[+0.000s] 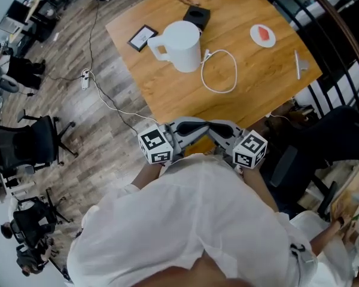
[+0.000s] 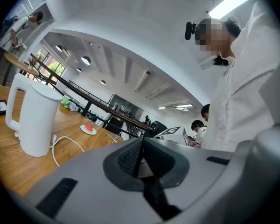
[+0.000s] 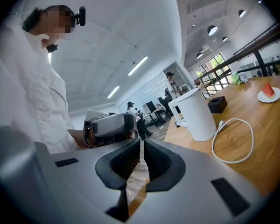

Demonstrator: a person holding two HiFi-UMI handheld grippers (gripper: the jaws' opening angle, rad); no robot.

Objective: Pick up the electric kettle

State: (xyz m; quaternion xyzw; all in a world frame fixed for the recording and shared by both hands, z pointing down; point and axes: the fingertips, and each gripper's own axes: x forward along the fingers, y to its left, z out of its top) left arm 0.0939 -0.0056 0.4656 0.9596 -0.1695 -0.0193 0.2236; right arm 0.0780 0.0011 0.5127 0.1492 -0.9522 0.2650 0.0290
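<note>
Pressed together and empty, the left gripper (image 2: pixel 141 153) and right gripper (image 3: pixel 142 148) meet tip to tip off the tabletop's (image 1: pixel 269 82) near edge, apparently just waiting. The electric kettle (image 1: pixel 182 45) stands well apart, its handle (image 1: pixel 155 48) turned toward the left edge.

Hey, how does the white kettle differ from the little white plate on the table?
The kettle stands tall and upright, while the plate lies flat and low. The kettle has a handle at its side; the plate has none. The plate carries a red piece; nothing rests on the kettle. Both are white and sit apart on the wooden table.
</note>
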